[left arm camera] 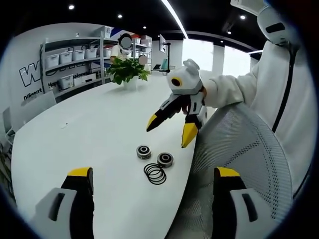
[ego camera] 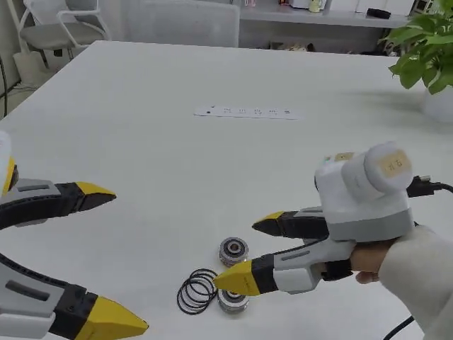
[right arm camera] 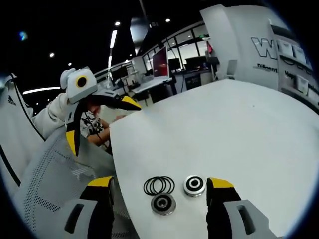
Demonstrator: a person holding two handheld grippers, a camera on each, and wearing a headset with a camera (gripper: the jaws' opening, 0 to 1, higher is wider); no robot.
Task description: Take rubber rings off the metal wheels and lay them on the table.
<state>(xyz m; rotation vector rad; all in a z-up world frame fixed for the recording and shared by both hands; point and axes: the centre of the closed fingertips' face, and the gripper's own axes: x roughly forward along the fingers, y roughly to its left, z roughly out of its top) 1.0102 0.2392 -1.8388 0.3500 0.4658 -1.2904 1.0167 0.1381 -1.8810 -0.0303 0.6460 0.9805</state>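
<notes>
Two small metal wheels lie on the white table [ego camera: 141, 106] near its front edge: one wheel [ego camera: 233, 249] in the open, the other wheel [ego camera: 232, 300] partly under the right gripper's lower jaw. A loose pile of black rubber rings [ego camera: 196, 291] lies just left of the nearer wheel. My right gripper [ego camera: 241, 253] is open above the wheels, holding nothing. My left gripper [ego camera: 106, 256] stands open at the left, apart from them. The left gripper view shows both wheels [left arm camera: 144, 151] [left arm camera: 165, 159] and the rings [left arm camera: 155, 173]; the right gripper view shows them too [right arm camera: 194, 185] [right arm camera: 163, 203] [right arm camera: 159, 185].
A white power strip [ego camera: 248, 112] lies mid-table. A potted plant [ego camera: 425, 49] stands at the far right. A mesh chair back [left arm camera: 239, 164] is close to the table's edge beside the person. Chairs [ego camera: 64, 28] stand beyond the far left corner.
</notes>
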